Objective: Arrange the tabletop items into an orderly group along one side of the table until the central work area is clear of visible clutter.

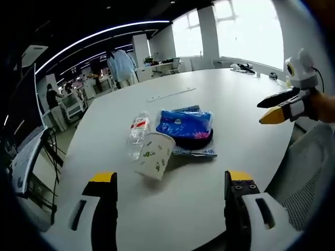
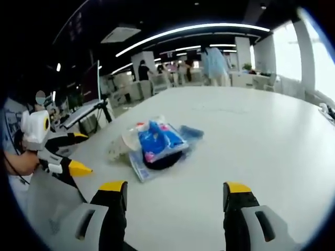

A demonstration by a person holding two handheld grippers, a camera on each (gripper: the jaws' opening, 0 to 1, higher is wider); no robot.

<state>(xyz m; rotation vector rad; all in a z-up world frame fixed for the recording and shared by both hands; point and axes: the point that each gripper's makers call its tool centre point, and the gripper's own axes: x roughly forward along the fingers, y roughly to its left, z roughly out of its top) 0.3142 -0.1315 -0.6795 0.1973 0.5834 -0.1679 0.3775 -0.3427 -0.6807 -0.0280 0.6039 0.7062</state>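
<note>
Resting in a tight cluster near the middle of the white desk [image 1: 209,89] are a paper cup [image 1: 155,155], a clear bottle [image 1: 138,134], a blue pack [image 1: 184,123] and a dark bowl [image 1: 192,140] under it, all on a flat blue sheet [image 1: 199,151]. In the left gripper view the cup lies tipped on its side at the near left of the pile, touching the bottle just behind it; the pack sits on the bowl to their right. A thin ruler-like strip [image 1: 171,94] lies far behind them, well apart. The left gripper [image 1: 172,180] hangs over the near desk edge with its jaws spread wide and nothing between them. The right gripper [image 1: 275,109] comes in from the right, off the desk edge, its yellow tips close together; how far apart they are I cannot tell there. In the right gripper view its own jaws [image 2: 174,191] stand wide apart and empty, with the pack [image 2: 159,139] ahead and the left gripper [image 2: 73,167] at the left. People [image 1: 121,65] stand far off in the office
</note>
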